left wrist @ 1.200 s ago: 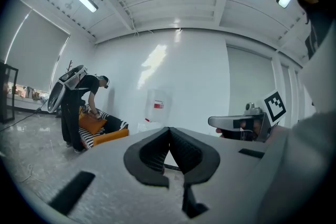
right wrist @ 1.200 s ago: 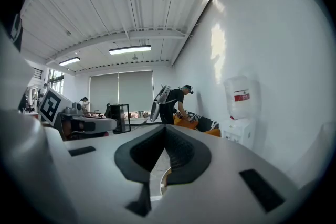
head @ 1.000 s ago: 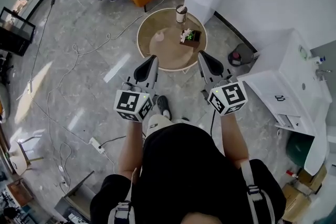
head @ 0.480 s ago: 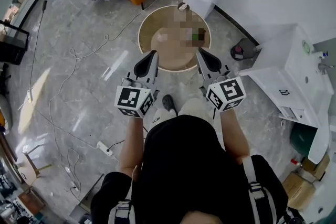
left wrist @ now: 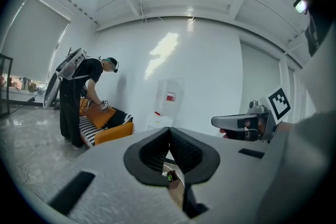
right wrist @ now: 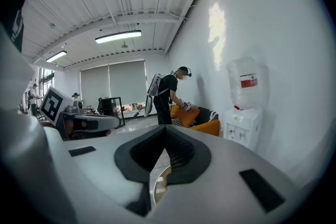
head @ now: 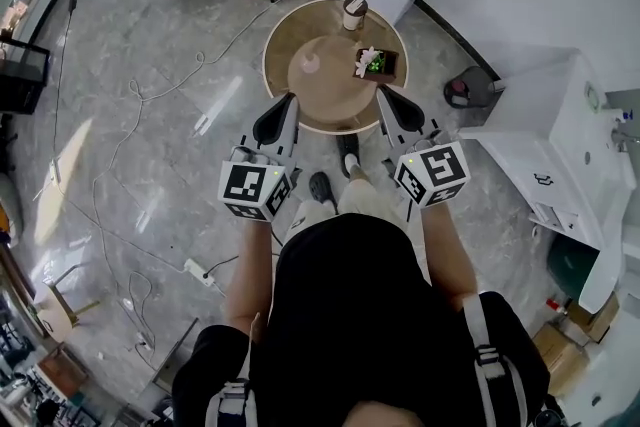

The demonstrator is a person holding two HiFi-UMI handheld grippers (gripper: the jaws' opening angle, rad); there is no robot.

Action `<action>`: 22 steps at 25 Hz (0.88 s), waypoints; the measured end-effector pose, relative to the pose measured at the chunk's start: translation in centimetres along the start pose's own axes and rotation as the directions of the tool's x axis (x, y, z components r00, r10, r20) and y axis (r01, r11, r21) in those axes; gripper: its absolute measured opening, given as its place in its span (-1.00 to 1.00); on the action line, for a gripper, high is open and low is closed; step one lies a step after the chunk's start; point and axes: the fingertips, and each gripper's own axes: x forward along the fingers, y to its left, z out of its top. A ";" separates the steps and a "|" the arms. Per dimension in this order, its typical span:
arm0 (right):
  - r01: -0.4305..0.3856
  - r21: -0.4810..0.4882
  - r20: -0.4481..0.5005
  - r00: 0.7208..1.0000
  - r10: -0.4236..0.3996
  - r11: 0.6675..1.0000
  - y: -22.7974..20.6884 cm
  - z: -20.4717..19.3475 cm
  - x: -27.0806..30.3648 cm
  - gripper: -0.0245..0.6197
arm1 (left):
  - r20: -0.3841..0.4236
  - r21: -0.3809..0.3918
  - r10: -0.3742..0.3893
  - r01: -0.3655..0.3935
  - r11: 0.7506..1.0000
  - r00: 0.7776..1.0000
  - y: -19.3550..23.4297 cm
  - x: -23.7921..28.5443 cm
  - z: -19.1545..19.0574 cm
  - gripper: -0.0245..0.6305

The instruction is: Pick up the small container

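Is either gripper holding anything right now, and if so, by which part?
Nothing is held. The left gripper and the right gripper both have their fingers shut together with nothing between them.

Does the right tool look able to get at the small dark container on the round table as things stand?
Probably yes: the right tool is at the near edge of the table, the container just beyond it with nothing between. Its jaws are shut, though, so they must open first.

Nothing can be read. The red label [right wrist: 248, 81] on the water bottle [right wrist: 242, 98] is too small; cubes on the left tool [head: 287, 99] and right tool [head: 381, 92] bear only square patterns.
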 end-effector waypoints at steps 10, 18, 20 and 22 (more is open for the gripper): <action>-0.115 0.019 -0.036 0.993 0.116 0.993 -5.3 1.2 8.7 -0.91 | -0.046 -0.016 0.086 -0.087 0.996 0.995 3.4 6.9 -1.2 -0.87; -0.237 0.041 -0.100 0.966 0.240 0.971 -8.1 -0.9 13.7 -0.91 | -0.070 -0.055 0.188 -0.192 0.980 0.980 5.6 10.8 -3.7 -0.87; -0.264 0.055 -0.127 0.955 0.269 0.963 -8.5 -1.8 14.5 -0.91 | -0.082 -0.068 0.204 -0.210 0.975 0.976 5.8 11.7 -4.5 -0.87; -0.285 0.065 -0.152 0.944 0.292 0.956 -8.9 -2.7 15.3 -0.91 | -0.087 -0.088 0.224 -0.232 0.969 0.971 6.1 12.6 -5.0 -0.87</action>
